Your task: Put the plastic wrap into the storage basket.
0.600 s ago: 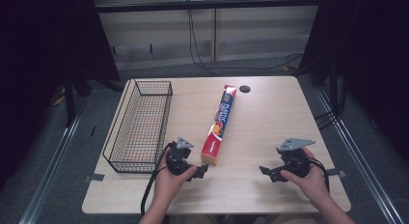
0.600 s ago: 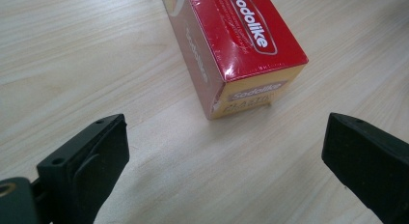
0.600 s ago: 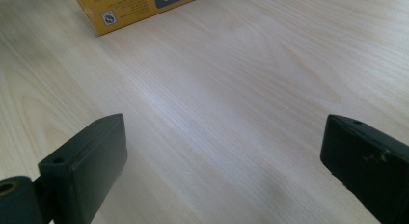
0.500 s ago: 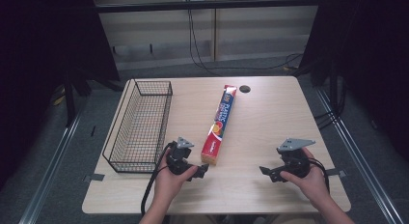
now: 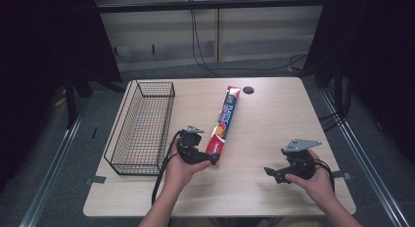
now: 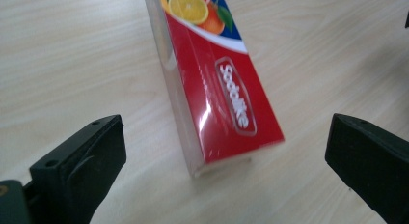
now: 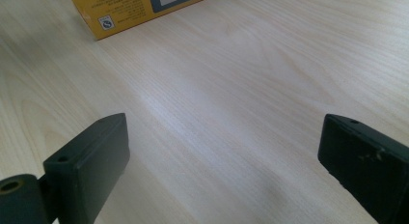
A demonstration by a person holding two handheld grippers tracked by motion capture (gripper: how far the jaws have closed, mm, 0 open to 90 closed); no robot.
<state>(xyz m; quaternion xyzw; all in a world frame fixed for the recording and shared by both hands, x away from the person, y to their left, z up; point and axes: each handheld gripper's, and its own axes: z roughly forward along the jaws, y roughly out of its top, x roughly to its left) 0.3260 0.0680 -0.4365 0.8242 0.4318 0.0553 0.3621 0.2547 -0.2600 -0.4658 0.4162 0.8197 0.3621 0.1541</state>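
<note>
Two grippers working over the pale wooden table, jaws apart on both. Sitting at the far left: black wire basket, long and rectangular, nothing visible inside. Just right of it, hovering at the near end of the long red cardboard box printed with citrus fruit: left gripper, jaws spread wide to either side of that box end in the left gripper view, pads not yet touching it. Box lying flat near the table's middle, running from the near end by the left gripper away toward the far edge, apart from the basket. Further right, resting low over bare wood: right gripper, jaws wide and holding nothing, box corner well ahead of it.

Judging the step: lining up for a grasp on the box's near end. Next, probably: easing forward until the pads flank the narrow sides, then closing squarely, since a skewed pinch could pivot the long box.
</note>
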